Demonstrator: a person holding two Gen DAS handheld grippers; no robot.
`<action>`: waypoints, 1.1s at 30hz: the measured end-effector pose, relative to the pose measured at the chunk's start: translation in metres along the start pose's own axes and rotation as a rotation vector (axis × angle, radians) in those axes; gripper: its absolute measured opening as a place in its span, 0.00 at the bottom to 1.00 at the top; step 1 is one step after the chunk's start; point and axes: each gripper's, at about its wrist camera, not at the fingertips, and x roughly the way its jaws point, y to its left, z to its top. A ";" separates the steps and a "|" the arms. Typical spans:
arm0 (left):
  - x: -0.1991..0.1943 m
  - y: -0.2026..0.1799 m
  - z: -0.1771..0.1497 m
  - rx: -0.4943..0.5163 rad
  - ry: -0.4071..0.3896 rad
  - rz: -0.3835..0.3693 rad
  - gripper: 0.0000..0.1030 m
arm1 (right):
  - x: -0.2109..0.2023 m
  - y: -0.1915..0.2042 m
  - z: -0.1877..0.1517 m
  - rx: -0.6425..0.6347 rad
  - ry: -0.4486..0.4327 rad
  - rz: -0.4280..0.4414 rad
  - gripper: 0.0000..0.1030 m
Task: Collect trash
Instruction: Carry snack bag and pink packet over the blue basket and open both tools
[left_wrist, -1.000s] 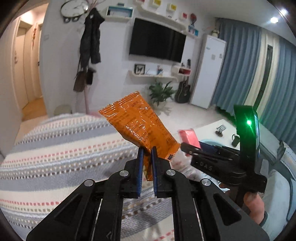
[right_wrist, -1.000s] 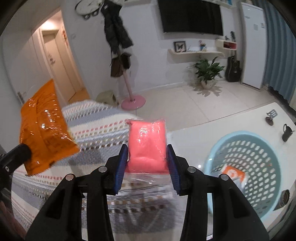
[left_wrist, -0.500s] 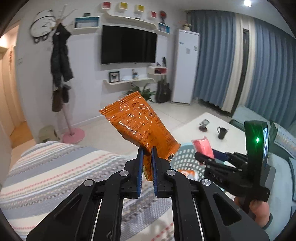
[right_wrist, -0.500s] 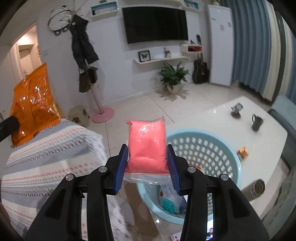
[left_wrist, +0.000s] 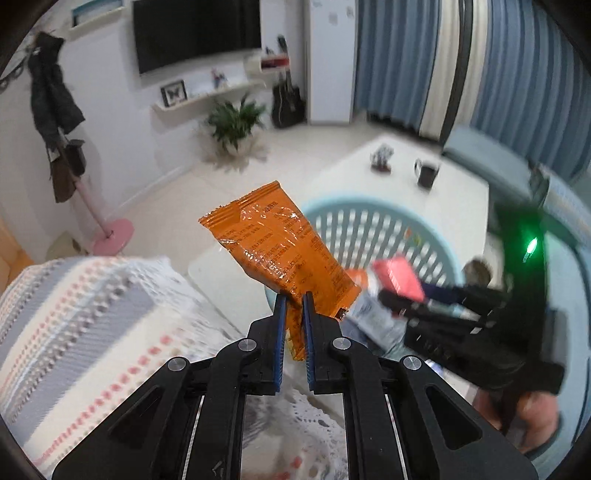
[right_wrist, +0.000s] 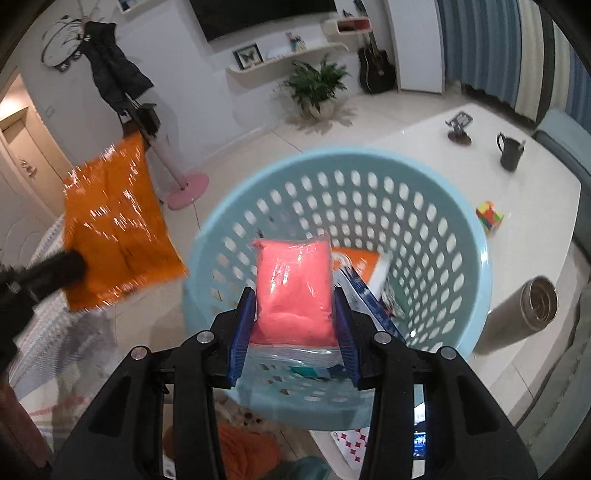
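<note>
Left tool (left_wrist: 293, 295) — orange packet (left_wrist: 280, 251) clamped

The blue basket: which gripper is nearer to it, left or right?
Right. The right gripper holds the pink packet over the blue basket. The left gripper, with the orange packet, is beside the rim.

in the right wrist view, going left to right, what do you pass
orange packet → pink pouch held by the right gripper over the blue basket → colour cube → steel flask
</note>
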 end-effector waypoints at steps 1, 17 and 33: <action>0.014 -0.005 -0.004 0.020 0.044 0.012 0.07 | 0.004 -0.005 -0.001 0.008 0.015 -0.002 0.38; 0.037 -0.017 -0.013 0.031 0.149 0.033 0.31 | 0.020 -0.028 -0.006 0.095 0.099 0.028 0.46; -0.042 0.012 -0.026 -0.093 -0.032 0.006 0.56 | -0.038 -0.012 0.004 0.065 0.007 0.059 0.50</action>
